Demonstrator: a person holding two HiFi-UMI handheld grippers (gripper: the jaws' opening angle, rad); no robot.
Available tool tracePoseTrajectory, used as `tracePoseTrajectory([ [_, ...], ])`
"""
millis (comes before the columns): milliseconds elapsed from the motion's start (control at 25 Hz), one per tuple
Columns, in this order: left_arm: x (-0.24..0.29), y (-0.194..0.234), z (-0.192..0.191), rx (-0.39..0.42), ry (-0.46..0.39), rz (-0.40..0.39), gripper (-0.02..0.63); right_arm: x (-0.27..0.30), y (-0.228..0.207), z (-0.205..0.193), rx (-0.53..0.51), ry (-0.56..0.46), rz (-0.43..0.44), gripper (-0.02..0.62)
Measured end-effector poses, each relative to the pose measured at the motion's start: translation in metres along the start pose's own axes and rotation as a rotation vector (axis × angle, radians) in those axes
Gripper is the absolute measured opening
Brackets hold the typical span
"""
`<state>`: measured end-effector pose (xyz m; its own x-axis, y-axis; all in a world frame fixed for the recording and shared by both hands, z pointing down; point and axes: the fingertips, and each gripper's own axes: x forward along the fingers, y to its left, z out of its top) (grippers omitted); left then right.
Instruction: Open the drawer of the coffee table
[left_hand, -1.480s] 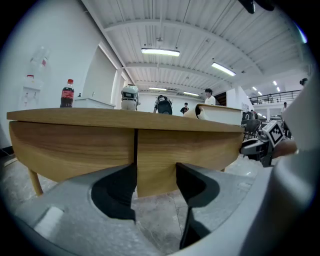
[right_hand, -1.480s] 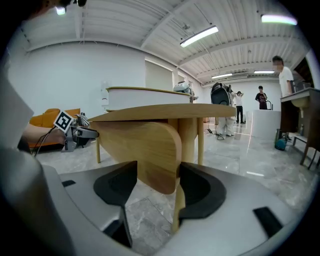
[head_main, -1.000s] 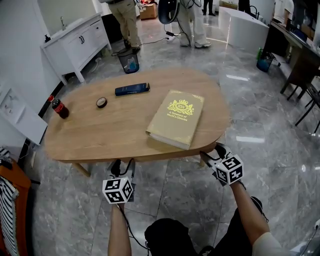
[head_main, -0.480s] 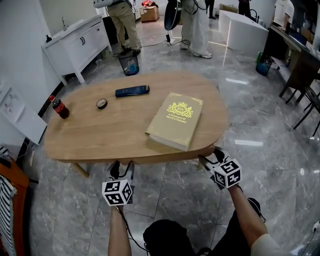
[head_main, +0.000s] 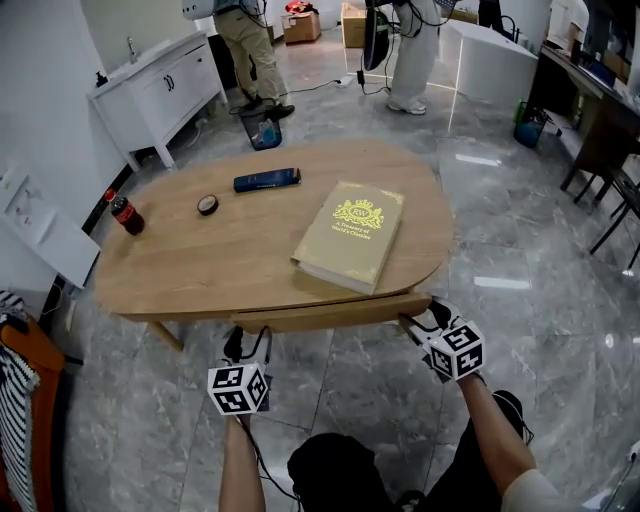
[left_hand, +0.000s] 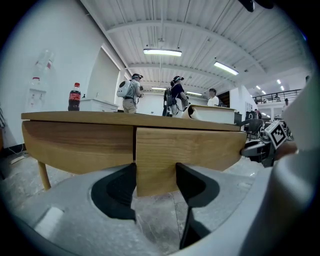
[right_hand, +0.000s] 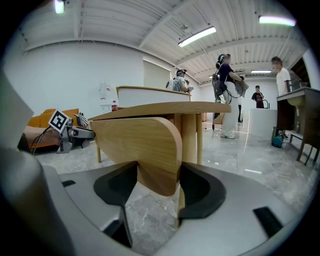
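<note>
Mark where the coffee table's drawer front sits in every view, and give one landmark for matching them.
Head view: drawer front, the wooden strip under the coffee table edge, lower centre.
Left gripper view: drawer front at centre, its end clamped by the left gripper.
Right gripper view: drawer front at centre, its rounded end clamped by the right gripper.
Shared landmark: the book on the tabletop.

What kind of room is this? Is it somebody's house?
Probably not. It looks more like a big hall or studio furnished like a living room. See the high ribbed ceiling with long strip lights, the shiny grey marble floor, and the people in backpack gear beyond the oval wooden coffee table.
</note>
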<state>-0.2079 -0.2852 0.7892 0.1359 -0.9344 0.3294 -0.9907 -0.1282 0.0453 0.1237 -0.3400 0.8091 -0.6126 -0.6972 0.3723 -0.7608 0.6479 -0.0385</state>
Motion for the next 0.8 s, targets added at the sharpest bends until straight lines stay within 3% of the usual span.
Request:
tracePoseTrajectory([
  [800,-0.028,-0.009,-0.01,0.007,0.008,0.011,0.245,-0.023,0.016,-0.01,0.026,-0.032,0.006,0.27],
])
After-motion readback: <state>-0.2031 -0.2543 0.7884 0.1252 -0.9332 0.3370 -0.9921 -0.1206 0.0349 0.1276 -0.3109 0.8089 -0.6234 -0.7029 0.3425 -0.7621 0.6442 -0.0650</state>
